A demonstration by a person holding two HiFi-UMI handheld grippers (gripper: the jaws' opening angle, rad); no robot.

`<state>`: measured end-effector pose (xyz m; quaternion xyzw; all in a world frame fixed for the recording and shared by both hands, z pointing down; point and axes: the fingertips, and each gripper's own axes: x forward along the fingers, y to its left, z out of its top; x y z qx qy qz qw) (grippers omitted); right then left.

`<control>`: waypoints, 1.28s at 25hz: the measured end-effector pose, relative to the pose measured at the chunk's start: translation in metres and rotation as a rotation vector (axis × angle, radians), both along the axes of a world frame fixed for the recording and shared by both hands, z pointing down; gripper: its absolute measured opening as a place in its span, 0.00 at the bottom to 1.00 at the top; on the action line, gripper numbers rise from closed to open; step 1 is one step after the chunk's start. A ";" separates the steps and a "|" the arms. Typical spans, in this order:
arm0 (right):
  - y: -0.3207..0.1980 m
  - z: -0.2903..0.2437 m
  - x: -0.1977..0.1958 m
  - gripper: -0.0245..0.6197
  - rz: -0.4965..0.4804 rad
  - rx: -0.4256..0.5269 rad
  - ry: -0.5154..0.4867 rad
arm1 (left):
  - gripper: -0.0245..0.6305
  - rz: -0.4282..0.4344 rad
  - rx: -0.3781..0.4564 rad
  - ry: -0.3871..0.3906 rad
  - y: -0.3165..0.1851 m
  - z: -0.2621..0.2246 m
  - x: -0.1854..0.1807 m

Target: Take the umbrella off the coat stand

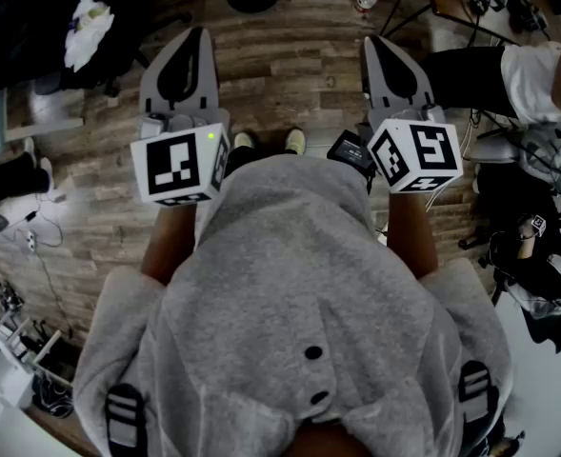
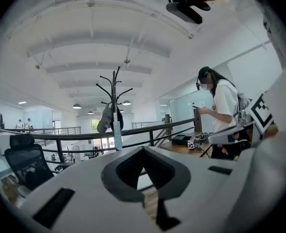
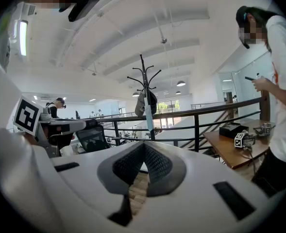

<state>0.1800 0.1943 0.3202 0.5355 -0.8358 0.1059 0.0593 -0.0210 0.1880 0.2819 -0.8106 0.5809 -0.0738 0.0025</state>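
Both grippers, left [image 2: 143, 152] and right [image 3: 143, 147], are clenched shut and empty. Ahead, by a railing [image 3: 196, 111], the folded pale umbrella [image 3: 148, 119] hangs on the black coat stand [image 3: 143, 76].

A wood-plank floor [image 1: 290, 74] lies underfoot. The white beamed ceiling [image 2: 109, 38] carries pendant lamps [image 2: 76, 106] far off. A black railing [image 2: 84, 136] crosses the middle distance, with a black office chair [image 2: 24, 159] near left, a wooden desk [image 3: 230, 152] right, and bright windows [image 3: 169, 107] far behind.
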 end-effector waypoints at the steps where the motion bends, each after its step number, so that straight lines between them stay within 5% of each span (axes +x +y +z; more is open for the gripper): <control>1: 0.001 0.001 0.002 0.05 -0.002 -0.003 -0.002 | 0.06 -0.002 -0.006 0.000 0.002 0.005 0.001; 20: -0.002 0.005 0.020 0.05 -0.077 0.030 -0.020 | 0.06 -0.066 -0.003 -0.048 0.015 0.007 0.023; 32: 0.001 0.012 0.020 0.05 -0.063 0.000 -0.058 | 0.06 -0.023 -0.036 -0.061 0.014 0.009 0.033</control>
